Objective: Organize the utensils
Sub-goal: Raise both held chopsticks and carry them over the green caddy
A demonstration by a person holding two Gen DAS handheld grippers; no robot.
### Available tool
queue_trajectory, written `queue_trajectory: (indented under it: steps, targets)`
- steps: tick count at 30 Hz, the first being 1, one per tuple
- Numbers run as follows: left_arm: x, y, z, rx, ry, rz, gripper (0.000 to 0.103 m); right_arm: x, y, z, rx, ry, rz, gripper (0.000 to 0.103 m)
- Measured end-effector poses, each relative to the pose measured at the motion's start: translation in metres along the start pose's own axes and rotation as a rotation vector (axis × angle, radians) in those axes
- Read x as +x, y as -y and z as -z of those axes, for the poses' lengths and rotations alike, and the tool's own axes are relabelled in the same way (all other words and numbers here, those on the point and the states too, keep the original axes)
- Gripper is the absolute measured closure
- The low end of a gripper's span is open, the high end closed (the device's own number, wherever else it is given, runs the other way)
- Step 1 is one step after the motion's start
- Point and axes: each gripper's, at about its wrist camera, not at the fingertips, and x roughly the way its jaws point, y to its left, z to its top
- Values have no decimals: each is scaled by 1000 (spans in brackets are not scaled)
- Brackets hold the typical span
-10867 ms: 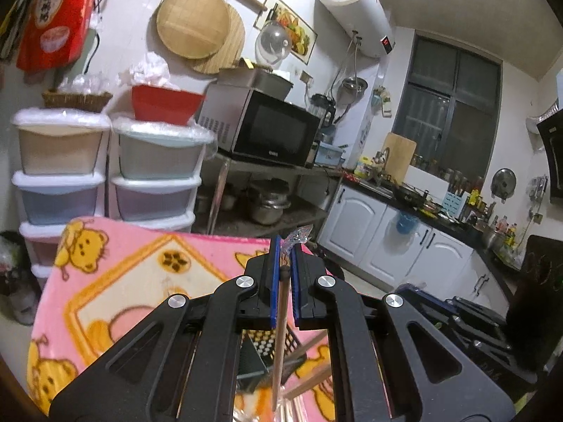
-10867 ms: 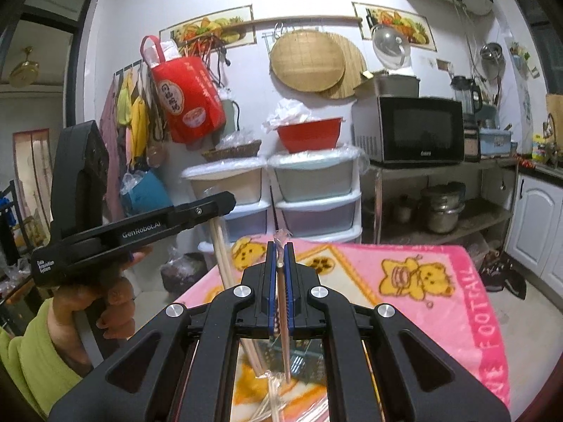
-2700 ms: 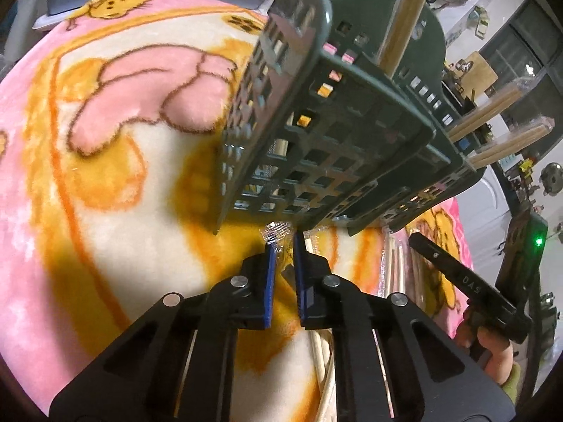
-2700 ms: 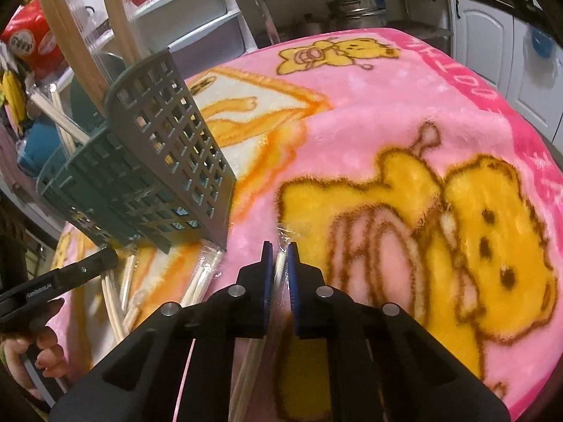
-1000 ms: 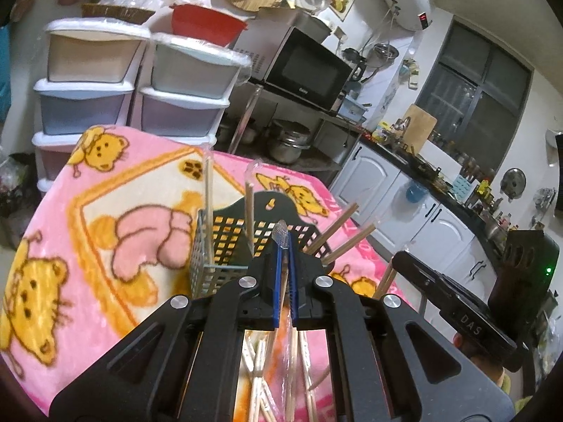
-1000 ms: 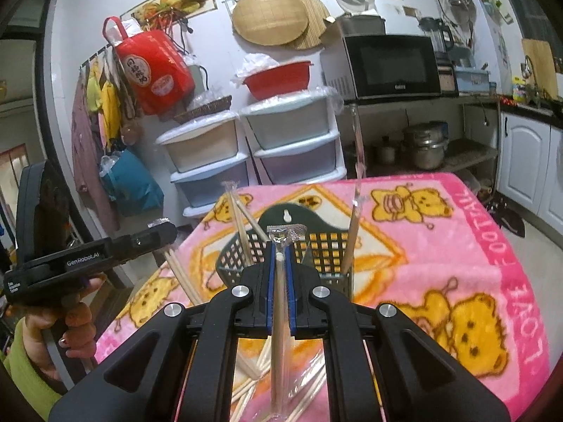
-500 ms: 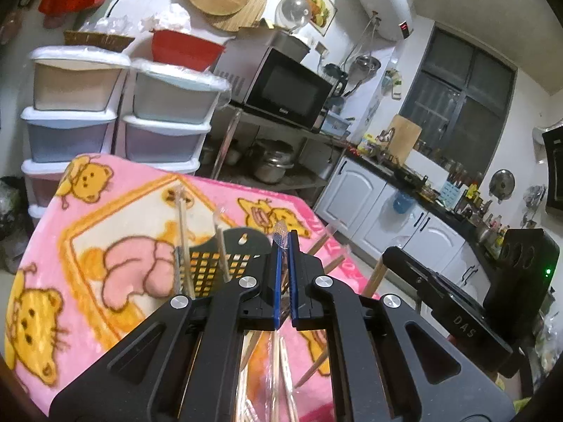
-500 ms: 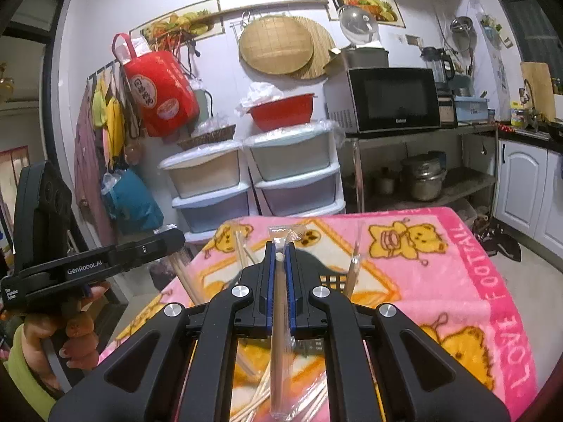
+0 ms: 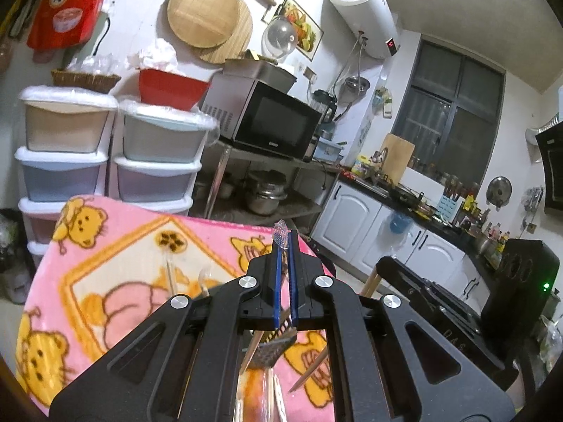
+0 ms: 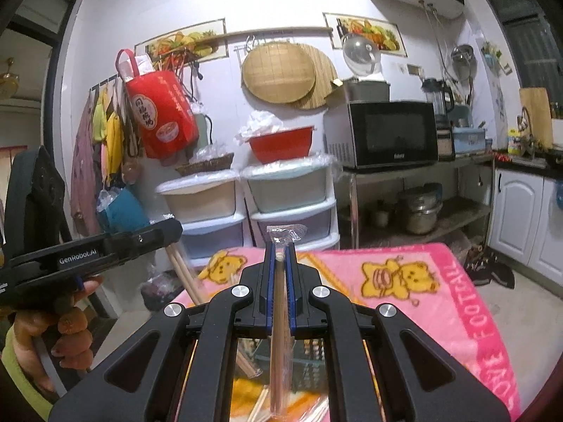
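Observation:
My left gripper [image 9: 285,274] is shut on a plastic-wrapped pair of chopsticks [image 9: 280,237] and holds it high above the pink blanket [image 9: 116,256]. My right gripper [image 10: 280,281] is shut on another wrapped pair of chopsticks [image 10: 279,334], upright between the pads. The dark slotted utensil basket [image 10: 306,358] shows below the right gripper, and in the left wrist view [image 9: 276,346], with chopsticks standing in it. More wrapped chopsticks [image 9: 274,394] lie on the blanket. Each gripper shows in the other's view: the left one [image 10: 105,246] and the right one [image 9: 440,302].
Stacked plastic drawers [image 9: 63,161] and a microwave [image 9: 267,123] on a metal rack stand beyond the table's far edge. White kitchen cabinets [image 9: 387,239] run along the right. Bags and clothes [image 10: 155,116] hang on the wall at the left.
Both grippers have risen and tilted up from the table, each still holding its wrapped chopsticks. The basket has dropped lower in both views.

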Motion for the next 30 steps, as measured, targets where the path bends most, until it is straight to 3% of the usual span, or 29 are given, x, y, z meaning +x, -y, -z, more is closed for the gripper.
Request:
queue_trajectory:
  steps: [11,19,30]
  targets:
    - [14,6,-16,34,34,-34,101,8,5,-27,-27,105,46,97]
    - [29,5,-16,44,40,-65,101,26,8,-38,-50,132,69,97]
    - [51,-9,2,33,19,-79,101,55,15,-27,-49,128,98,97]
